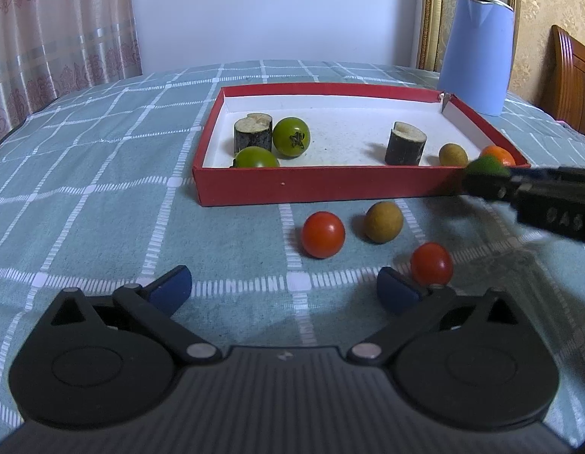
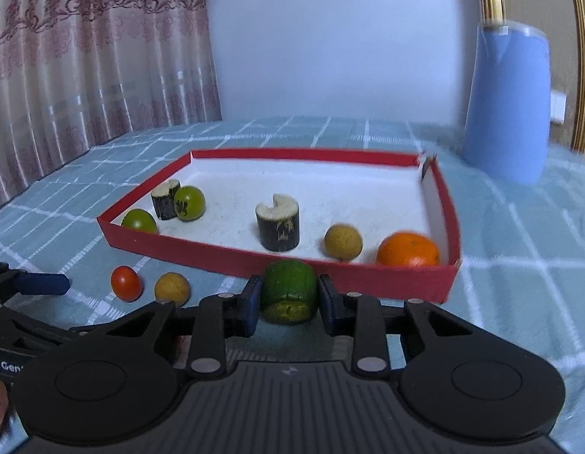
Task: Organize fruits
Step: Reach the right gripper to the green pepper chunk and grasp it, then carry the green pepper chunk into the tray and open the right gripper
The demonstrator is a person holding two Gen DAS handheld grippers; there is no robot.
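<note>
Right now the right hand-held gripper [image 2: 288, 302] is clamped on a green fruit chunk [image 2: 289, 292], its blue pads pressing both sides, just in front of the near wall of the red box [image 2: 231, 255]. In the left wrist view the same hand-held gripper comes in from the right edge as a dark blurred arm, with the green piece at its tip by the box's near right corner.

The left hand-held gripper [image 1: 284, 287] stands wide open with nothing between its blue fingers [image 1: 171, 287], low over the blue-green checked cloth [image 1: 103, 189] that covers the surface.

Inside the box, on its white floor, lie two green tomatoes [image 1: 291, 137] [image 1: 256, 158] beside a short dark-skinned cut stalk piece [image 1: 253, 133] at the left end. A second cut stalk piece [image 1: 405, 143] stands upright near the middle, then a brownish longan [image 1: 453, 155] and an orange [image 2: 408, 249] in the near right corner.

Outside the box, on the cloth in front of its near wall, sit a red cherry tomato [image 1: 323, 233] and another longan [image 1: 384, 222], near each other but apart. A second red cherry tomato [image 1: 431, 263] lies closer, just beside the left hand-held gripper's right finger.

A light blue jug [image 1: 477, 53] stands on the cloth behind the box's far right corner. A patterned curtain [image 1: 58, 19] hangs at the left.
</note>
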